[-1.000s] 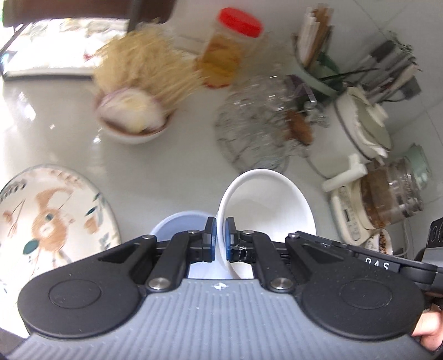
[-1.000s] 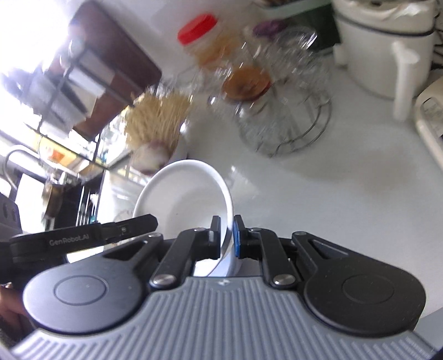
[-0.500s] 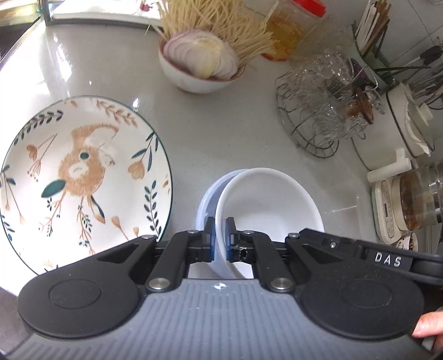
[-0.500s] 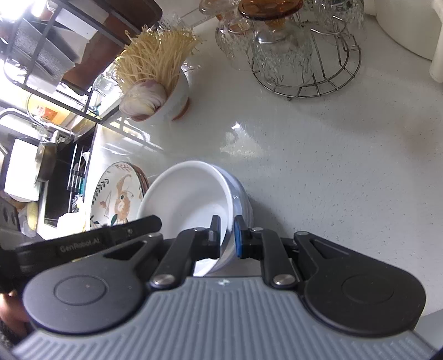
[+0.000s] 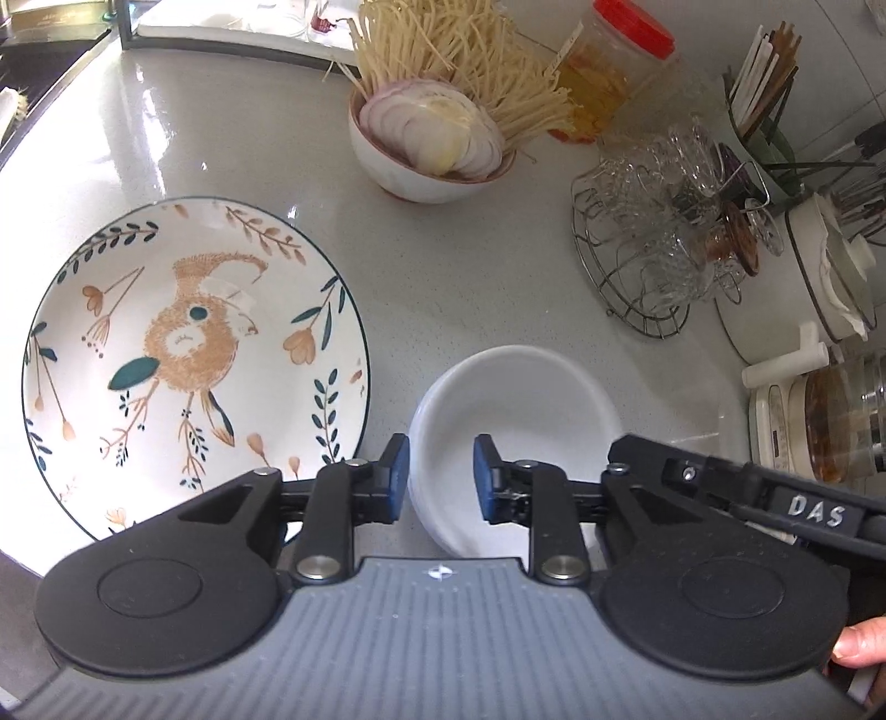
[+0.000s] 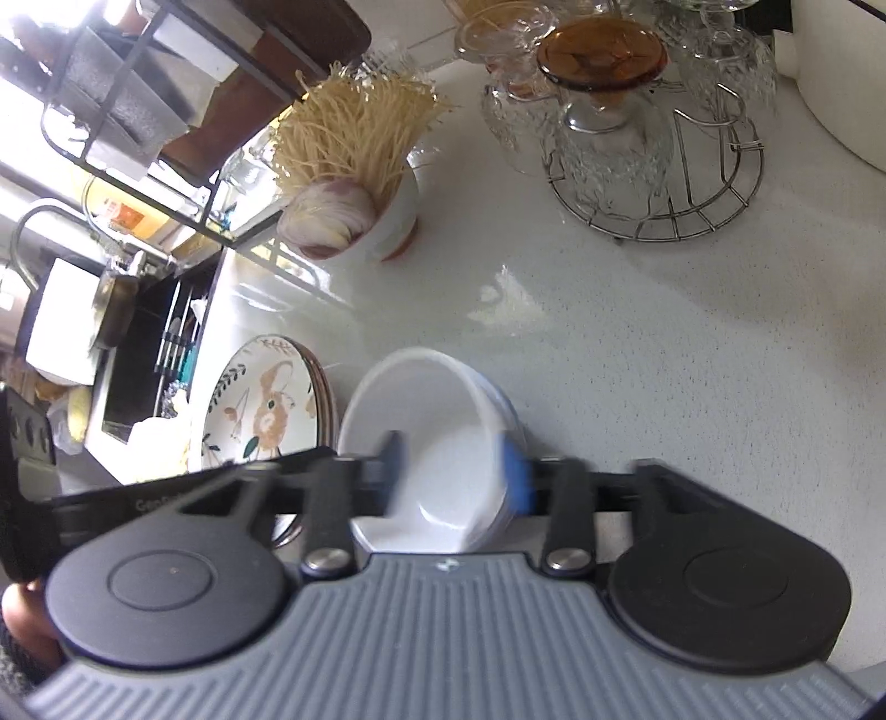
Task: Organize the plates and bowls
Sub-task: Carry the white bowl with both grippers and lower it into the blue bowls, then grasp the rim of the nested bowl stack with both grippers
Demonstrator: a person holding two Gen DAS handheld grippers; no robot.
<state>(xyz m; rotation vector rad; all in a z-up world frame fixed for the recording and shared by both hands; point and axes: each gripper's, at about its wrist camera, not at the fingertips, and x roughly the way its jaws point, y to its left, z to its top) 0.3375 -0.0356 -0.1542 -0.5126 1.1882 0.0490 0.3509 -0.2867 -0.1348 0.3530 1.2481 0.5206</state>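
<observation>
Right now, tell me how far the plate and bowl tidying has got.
Done: the white bowl sits nested in a bluish bowl on the counter, beside the patterned plate, which tops a stack. In hand: nothing; the left gripper and right gripper have just been opening, pads off the rim. Left: the bowl of onion and noodles stands apart.

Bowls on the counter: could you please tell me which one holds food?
The bowl at the back, filled with sliced onion and dry noodles. The white bowl between the jaws, nested in another, is empty.
</observation>
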